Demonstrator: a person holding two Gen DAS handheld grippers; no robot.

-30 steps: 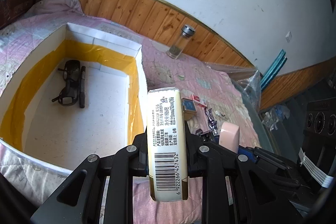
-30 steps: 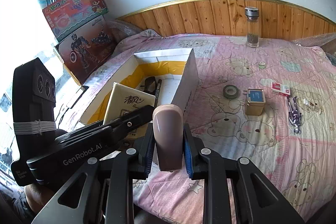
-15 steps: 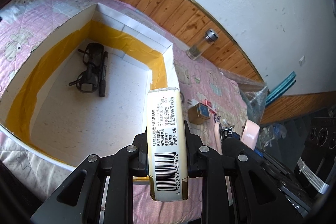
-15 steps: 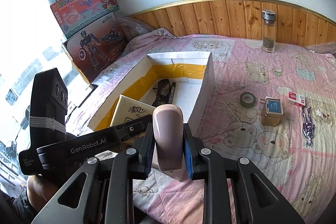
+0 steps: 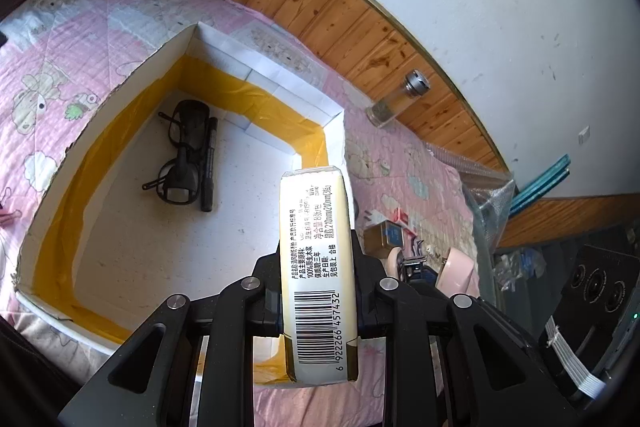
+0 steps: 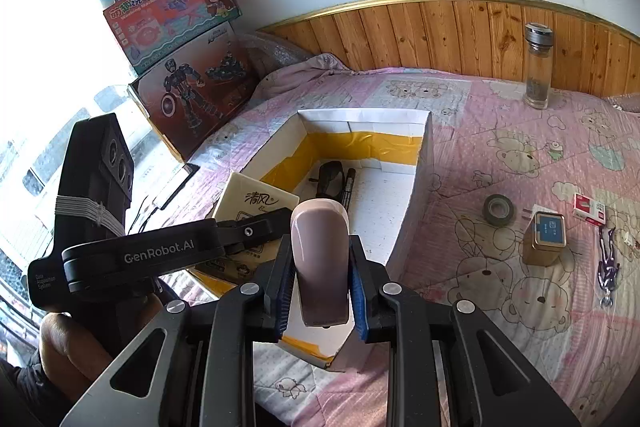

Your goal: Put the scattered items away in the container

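Observation:
My left gripper (image 5: 318, 291) is shut on a cream tissue pack (image 5: 316, 267) with a barcode, held above the near right part of the white box with yellow tape (image 5: 256, 95). Black glasses (image 5: 182, 155) and a black marker (image 5: 209, 163) lie inside the box. My right gripper (image 6: 320, 291) is shut on a pink rounded case (image 6: 320, 259), held over the box's near end (image 6: 420, 195). The left gripper and its tissue pack (image 6: 256, 203) show in the right wrist view, at the box's left edge.
On the pink quilt right of the box lie a tape roll (image 6: 498, 209), a gold tin with blue lid (image 6: 546, 237), a red-white small box (image 6: 588, 209) and a purple keychain (image 6: 608, 267). A glass bottle (image 6: 538, 67) stands by the wooden wall panel. Toy boxes (image 6: 184, 55) lean at left.
Both grippers have moved further over the box with their items still held. The box now fills more of the left wrist view.

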